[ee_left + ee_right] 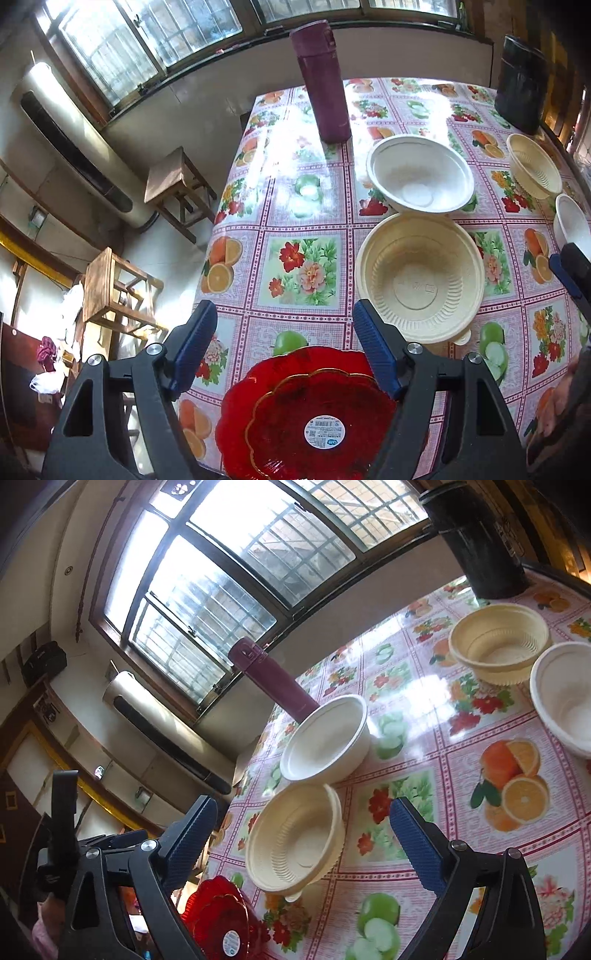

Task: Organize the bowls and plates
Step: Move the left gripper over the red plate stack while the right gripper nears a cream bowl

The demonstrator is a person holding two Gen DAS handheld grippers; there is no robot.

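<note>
Two red scalloped plates [314, 417], the smaller stacked on the larger, lie at the table's near edge, below my open, empty left gripper [284, 347]. They also show in the right wrist view [218, 915]. A large cream bowl [421, 277] sits just beyond, with a large white bowl [421, 173] behind it. A small cream bowl [533, 166] and a small white bowl [572, 221] sit at the right. My right gripper [303, 838] is open and empty above the large cream bowl [295, 842]. The other bowls also show there: large white [325, 734], small cream [498, 642], small white [565, 698].
A maroon flask [323, 81] and a black cylinder [521, 85] stand at the far side of the fruit-patterned tablecloth [295, 221]. Wooden stools [173, 184] stand left of the table, below its edge. The right gripper's tip [572, 273] shows at the right border.
</note>
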